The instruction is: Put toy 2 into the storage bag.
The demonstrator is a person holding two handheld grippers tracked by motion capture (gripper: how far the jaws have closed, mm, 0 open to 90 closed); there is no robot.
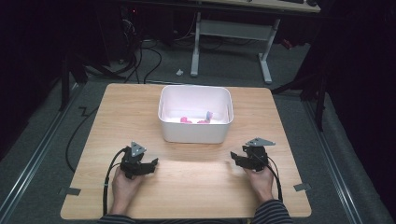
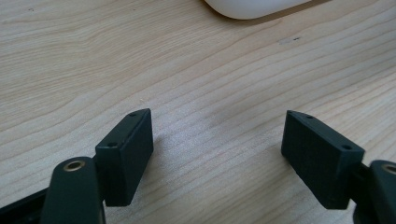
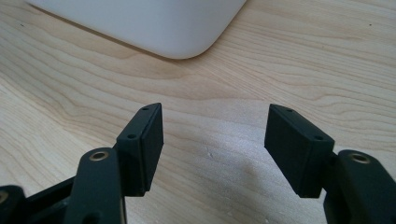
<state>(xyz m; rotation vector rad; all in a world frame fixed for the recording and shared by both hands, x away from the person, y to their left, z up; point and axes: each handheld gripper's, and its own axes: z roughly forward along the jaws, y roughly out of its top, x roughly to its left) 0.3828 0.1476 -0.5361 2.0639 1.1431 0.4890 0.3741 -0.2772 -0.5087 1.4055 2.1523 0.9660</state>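
- Light wooden table point(image 1: 187, 186) with a white, round-cornered plastic tub point(image 1: 195, 128) standing at its middle, toward the far edge.
- Inside the tub, on its floor: a few small pink pieces point(image 1: 187, 120) and one small bluish-grey piece point(image 1: 209, 114). From the high view they are too small to name; possibly toys or clips.
- Left gripper point(image 1: 150, 164) sits low over the table on the near left, held in the person's left hand point(image 1: 125, 184). Jaws stand wide apart with nothing between them; in the left gripper view bare wood grain lies between the pads and a corner of the tub shows at the top edge.
- Right gripper point(image 1: 235, 157) mirrors it on the near right, in the right hand point(image 1: 259, 179). The right gripper view shows its jaws also parted, a clear gap of bare table between them, nothing held. The tub's rounded corner lies ahead and to the left in that view.
- Both grippers are near the tub's front wall but apart from it; neither touches tub or contents.
- Step in hand, as I judge it: a ready stance ahead of the tub, no pick under way.
- Next move likely calls for one gripper to lift above the rim, reach over the front wall, and come down on one small piece with the jaws straddling it. The wall is tall and the pieces lie close together, so a steep approach and a narrow aim seem needed.
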